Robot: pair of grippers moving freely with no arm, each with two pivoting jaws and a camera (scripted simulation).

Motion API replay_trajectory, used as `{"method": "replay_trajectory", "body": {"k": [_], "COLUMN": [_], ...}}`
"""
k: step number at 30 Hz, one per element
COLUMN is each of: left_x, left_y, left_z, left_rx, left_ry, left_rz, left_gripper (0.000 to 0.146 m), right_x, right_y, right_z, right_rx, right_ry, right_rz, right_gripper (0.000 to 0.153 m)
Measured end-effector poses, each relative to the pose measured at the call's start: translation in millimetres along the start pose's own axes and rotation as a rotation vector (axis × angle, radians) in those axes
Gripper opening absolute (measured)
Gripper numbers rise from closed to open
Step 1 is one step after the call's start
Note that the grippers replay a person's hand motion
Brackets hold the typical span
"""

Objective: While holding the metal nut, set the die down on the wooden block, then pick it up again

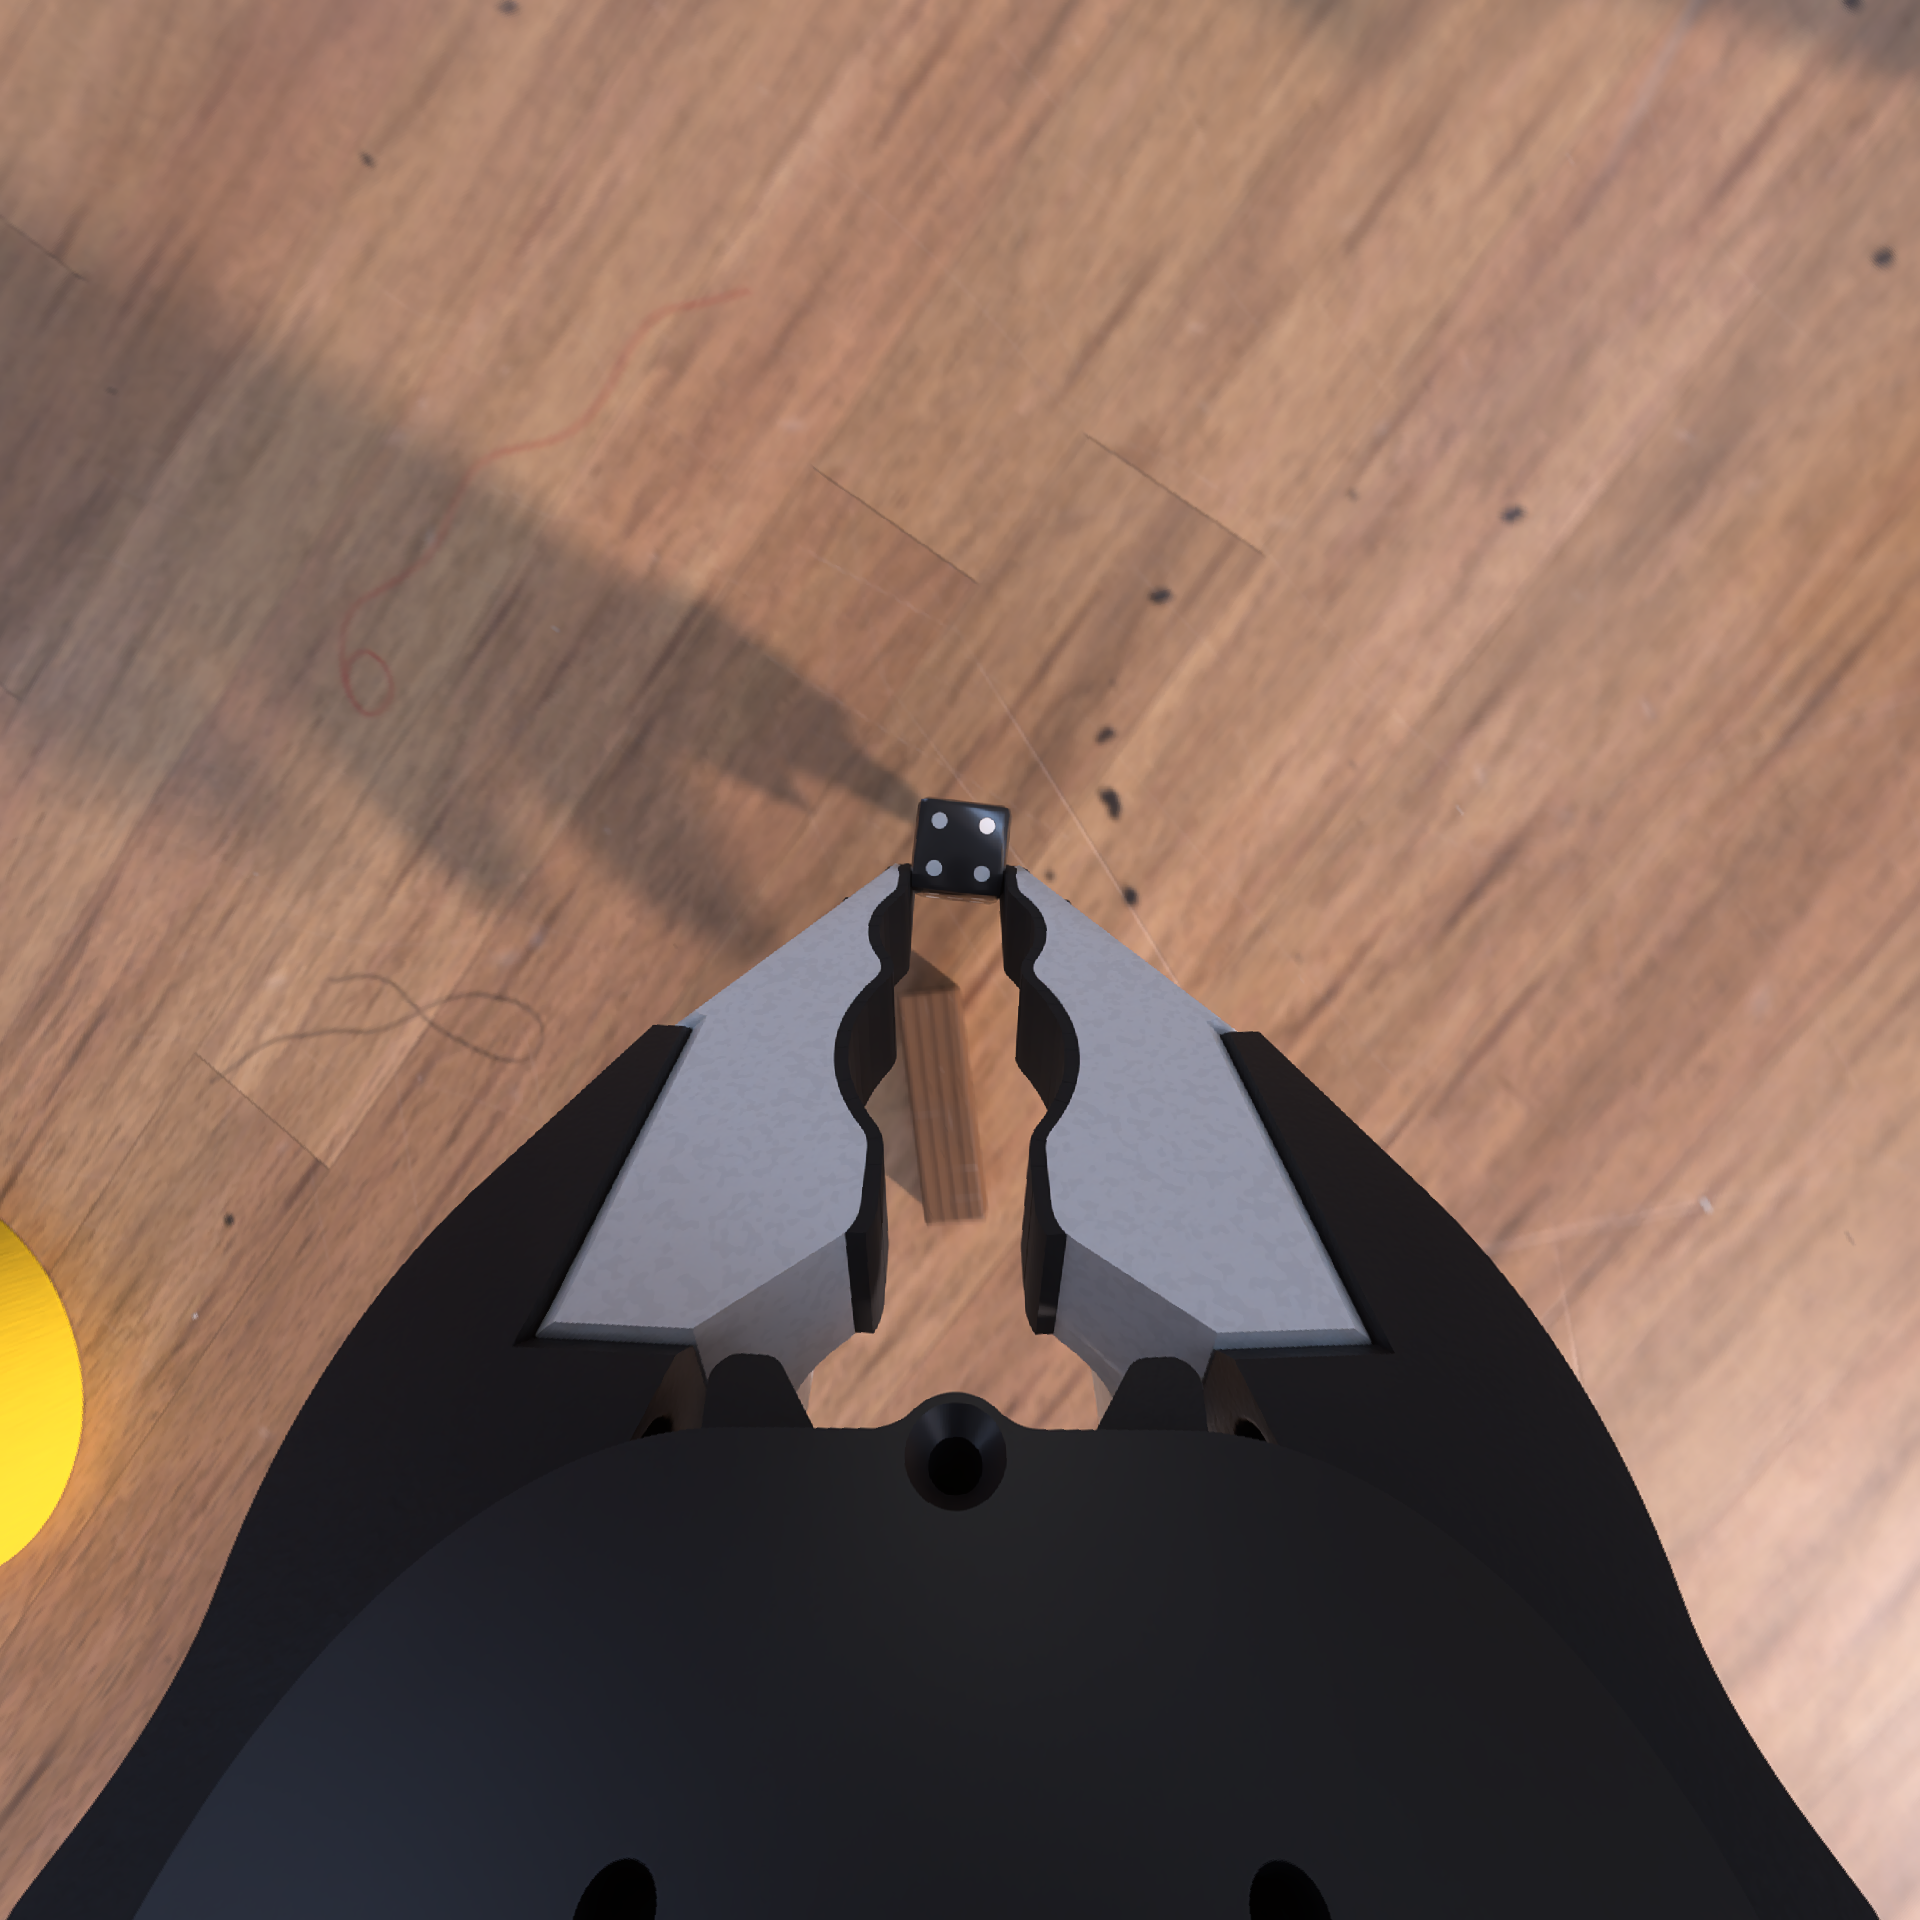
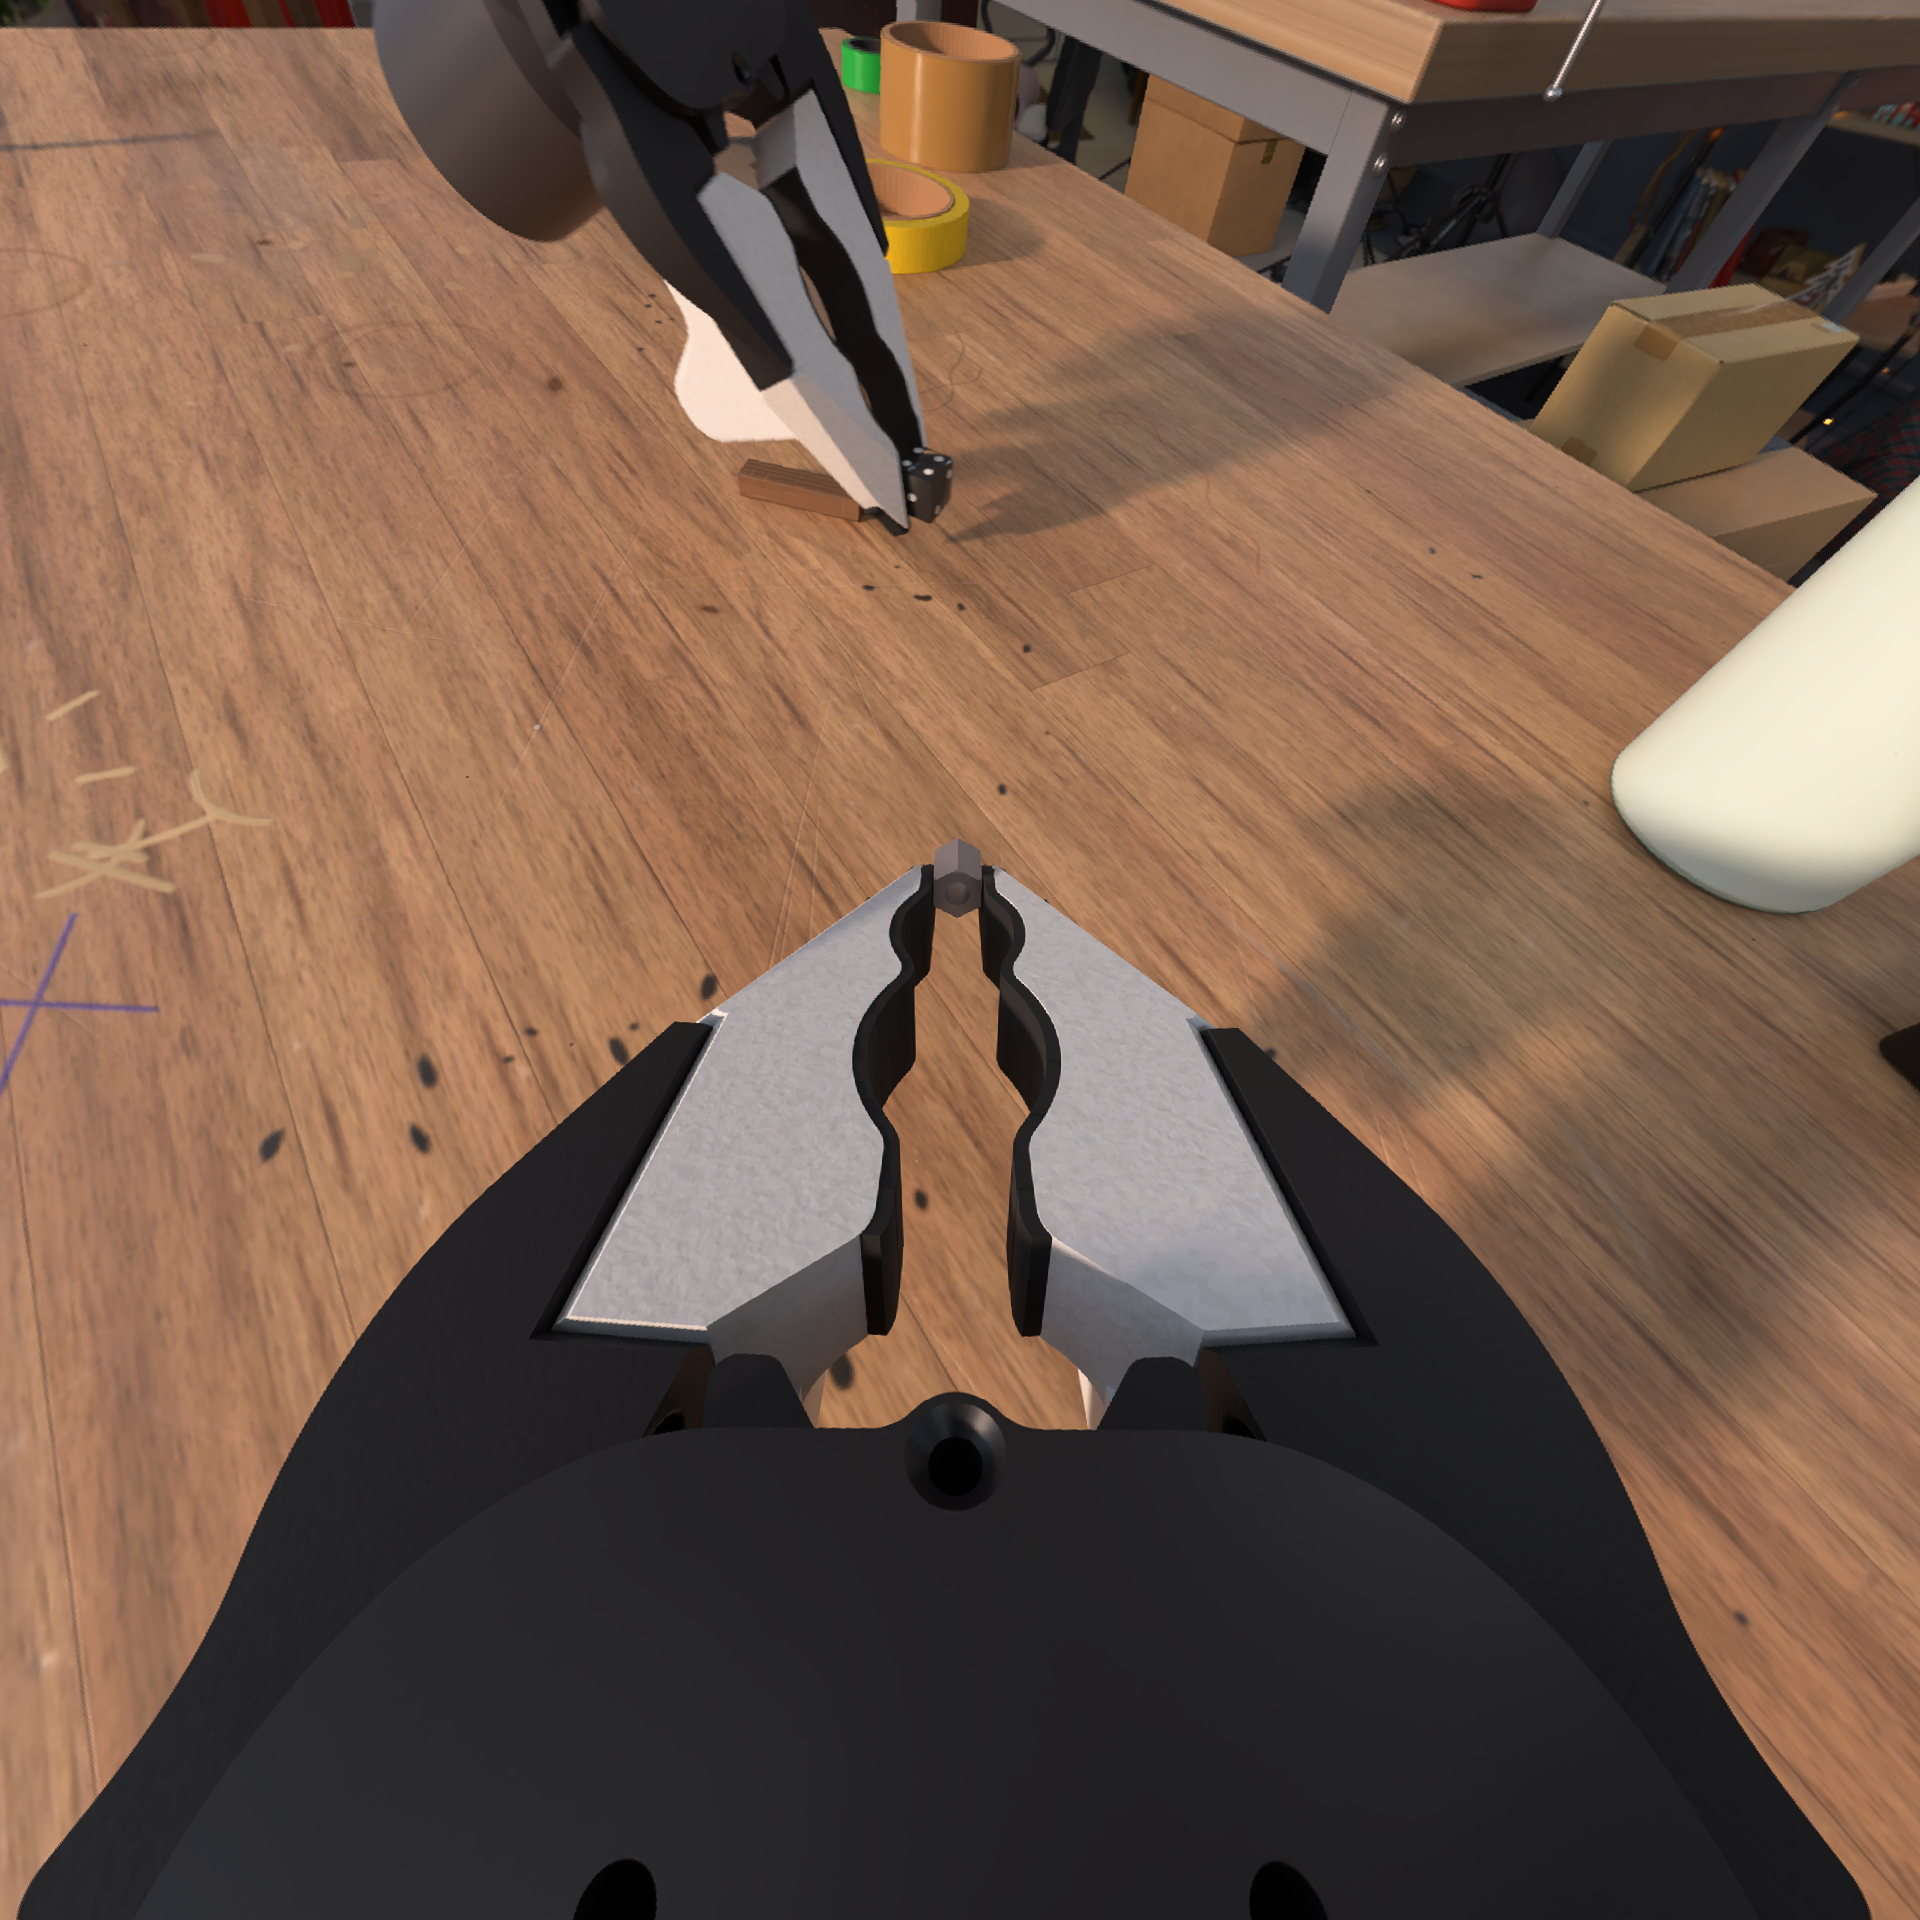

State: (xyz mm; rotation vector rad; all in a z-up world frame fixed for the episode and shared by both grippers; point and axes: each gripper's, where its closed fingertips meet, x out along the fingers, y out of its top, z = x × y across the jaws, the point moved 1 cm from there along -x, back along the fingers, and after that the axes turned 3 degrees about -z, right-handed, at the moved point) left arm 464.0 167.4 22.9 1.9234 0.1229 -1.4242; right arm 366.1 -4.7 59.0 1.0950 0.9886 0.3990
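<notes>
My left hand-held gripper (image 1: 957,883) is pinched down on the small black die with white pips (image 1: 959,848), which sits right at its fingertips with the four-pip face toward my camera. In the right wrist view that same gripper (image 2: 914,499) slants down over the wood-plank desk (image 2: 416,623), its tips low and close to the surface, the die (image 2: 928,481) clamped between them. The short brown wooden block (image 2: 795,488) lies flat on the desk just beside those tips — the die is next to the block's end, not on top of it. From the left camera I see the block (image 1: 940,1101) through the gap between my fingers.

My right hand-held gripper (image 2: 957,883) is closed almost fully on the small grey hexagonal metal nut (image 2: 956,878), held off the desk.

Toward the desk's far edge sit a yellow tape roll (image 2: 930,223) and a taller brown roll (image 2: 945,99); a cream rounded object (image 2: 1787,769) lies at the right edge.
</notes>
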Motion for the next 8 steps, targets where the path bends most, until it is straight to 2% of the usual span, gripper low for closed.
{"method": "replay_trajectory", "body": {"k": [4, 8], "left_x": [-12.0, -30.1], "left_y": [-12.1, -11.5], "left_z": [7.5, 1.4], "left_rx": [0.056, 0.039], "left_ry": [-0.004, -0.021], "left_rz": [-0.057, -0.036], "left_gripper": [0.016, 0.016], "right_x": [-0.2, 0.2], "right_y": [0.2, 0.2], "right_z": [-0.2, 1.0], "right_rx": [0.004, 0.012], "right_ry": [0.004, 0.005], "right_rz": [0.002, 0.001], "right_gripper": [0.008, 0.008]}}
